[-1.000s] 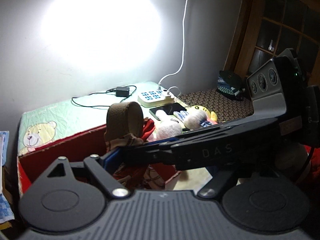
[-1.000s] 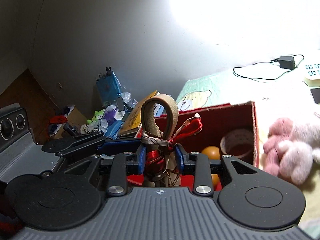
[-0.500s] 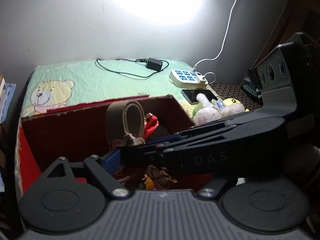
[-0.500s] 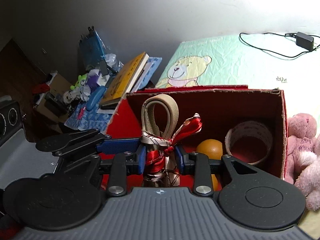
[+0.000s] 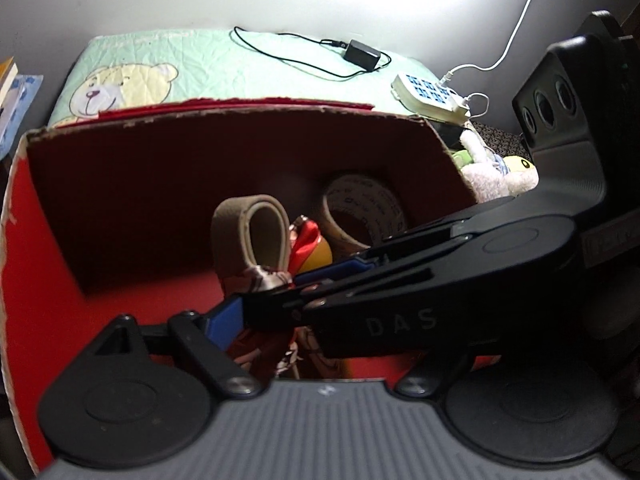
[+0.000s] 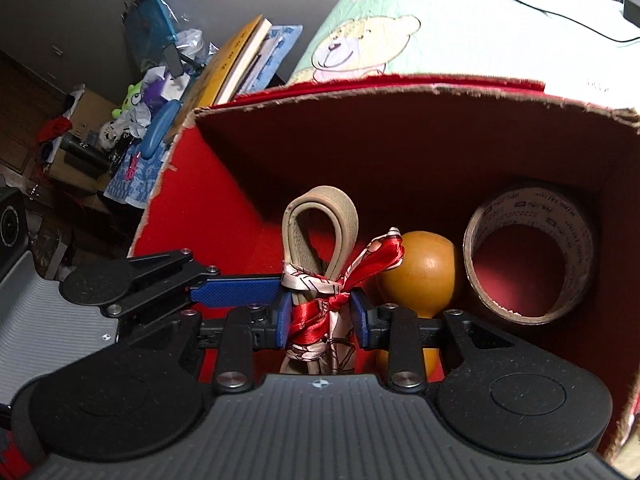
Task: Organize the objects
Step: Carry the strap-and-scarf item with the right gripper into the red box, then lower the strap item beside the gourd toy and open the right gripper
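Note:
A beige strap loop (image 6: 324, 224) tied with a red and white scarf (image 6: 320, 304) hangs inside the open red cardboard box (image 6: 400, 88). My right gripper (image 6: 320, 312) is shut on this bundle at the scarf knot. The left gripper (image 5: 320, 308) comes in from the side. Its one visible blue finger (image 6: 236, 290) reaches the scarf, and the right gripper (image 5: 288, 284) hides its other finger. The strap (image 5: 248, 236) also stands up in the left wrist view, above the box floor (image 5: 152, 300). A tape roll (image 6: 532, 204) and an orange gourd (image 6: 424, 264) lie in the box.
The box stands on a green bear-print mat (image 5: 120, 88). A power strip (image 5: 428, 96), a black adapter (image 5: 360, 54) and plush toys (image 5: 496, 176) lie right of the box. Books (image 6: 236, 64) and clutter are stacked to its left.
Both grippers have sunk with the strap bundle from above the box rim down into the box. Both views have tipped downward, so the box interior now fills them.

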